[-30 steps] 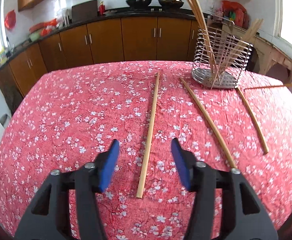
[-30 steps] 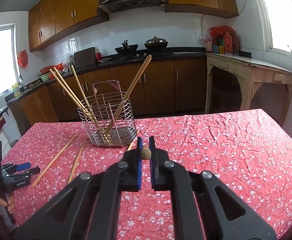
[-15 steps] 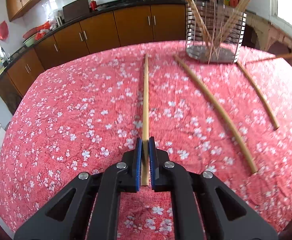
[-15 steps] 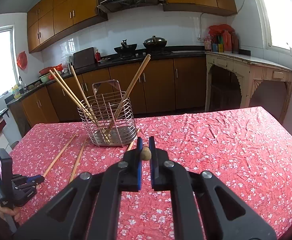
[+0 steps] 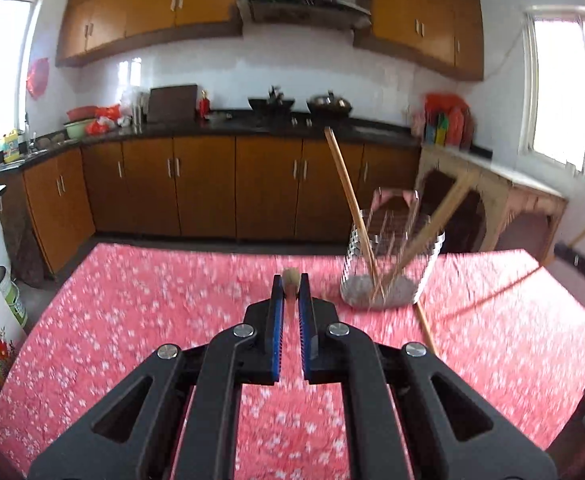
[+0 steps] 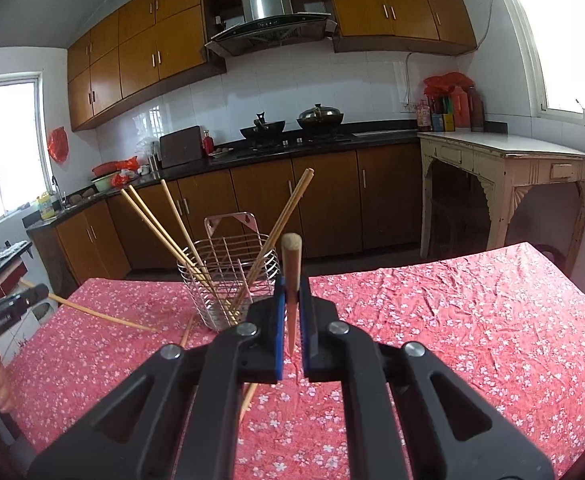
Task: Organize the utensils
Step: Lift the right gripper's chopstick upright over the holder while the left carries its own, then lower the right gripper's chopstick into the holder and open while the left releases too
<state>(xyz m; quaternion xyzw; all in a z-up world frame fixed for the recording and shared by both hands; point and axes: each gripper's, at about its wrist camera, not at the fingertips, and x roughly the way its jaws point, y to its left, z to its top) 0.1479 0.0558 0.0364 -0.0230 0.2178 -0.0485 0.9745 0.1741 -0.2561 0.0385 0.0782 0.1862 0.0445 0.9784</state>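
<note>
My left gripper [image 5: 291, 286] is shut on a wooden chopstick [image 5: 291, 277], seen end-on above the red floral table. The wire utensil basket [image 5: 390, 268] stands ahead to the right with several chopsticks leaning in it. My right gripper [image 6: 291, 292] is shut on another chopstick [image 6: 291, 272], its end pointing up. The basket [image 6: 228, 280] is just beyond it to the left. The left gripper also shows at the right wrist view's left edge [image 6: 32, 296], holding its chopstick [image 6: 100, 316] off the table.
Loose chopsticks lie on the red floral tablecloth [image 6: 452, 320] near the basket [image 5: 424, 324] [image 6: 188, 330]. Brown kitchen cabinets [image 5: 212, 188] run behind the table. A cream side table [image 6: 504, 184] stands at the right.
My left gripper closed on the chopstick lying on the table and lifted it, tilting up. My right gripper raised its chopstick's end slightly and stayed shut.
</note>
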